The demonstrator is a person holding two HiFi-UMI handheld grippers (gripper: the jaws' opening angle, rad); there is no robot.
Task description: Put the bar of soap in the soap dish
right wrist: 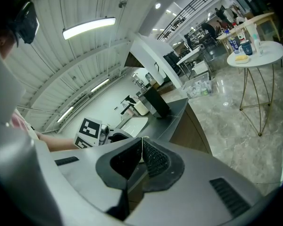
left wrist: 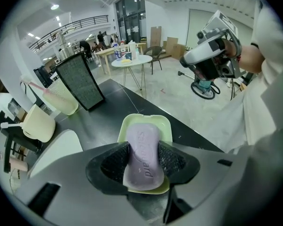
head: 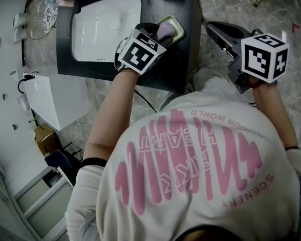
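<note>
I am gripping the purple bar of soap (left wrist: 142, 155) with my left gripper (left wrist: 142, 160). Its 2 ribbed black pads (left wrist: 115, 161) are pressing on the bar's 2 long sides, 1 pad on each. The bar is lying lengthwise between the jaws, stamped face up, and its far end is reaching out past the jaw tips.

The pale green soap dish (left wrist: 147, 121) is sitting directly beneath the jaws on the dark countertop (left wrist: 108, 108). The bar is covering most of the dish's hollow, and the dish's far rim is showing beyond the tips, with a strip of its near rim below the bar. I cannot tell whether the bar is touching the dish or hanging just above it. The white sink basin (head: 103, 26) is lying to the left of these jaws, and a dark mesh panel (left wrist: 80, 81) is standing upright well beyond them.

I am holding my right gripper (right wrist: 142, 157) off the counter's edge, over the marble floor (right wrist: 236, 121). Its 2 jaws are pressing together, pad against pad, with nothing between them.
</note>
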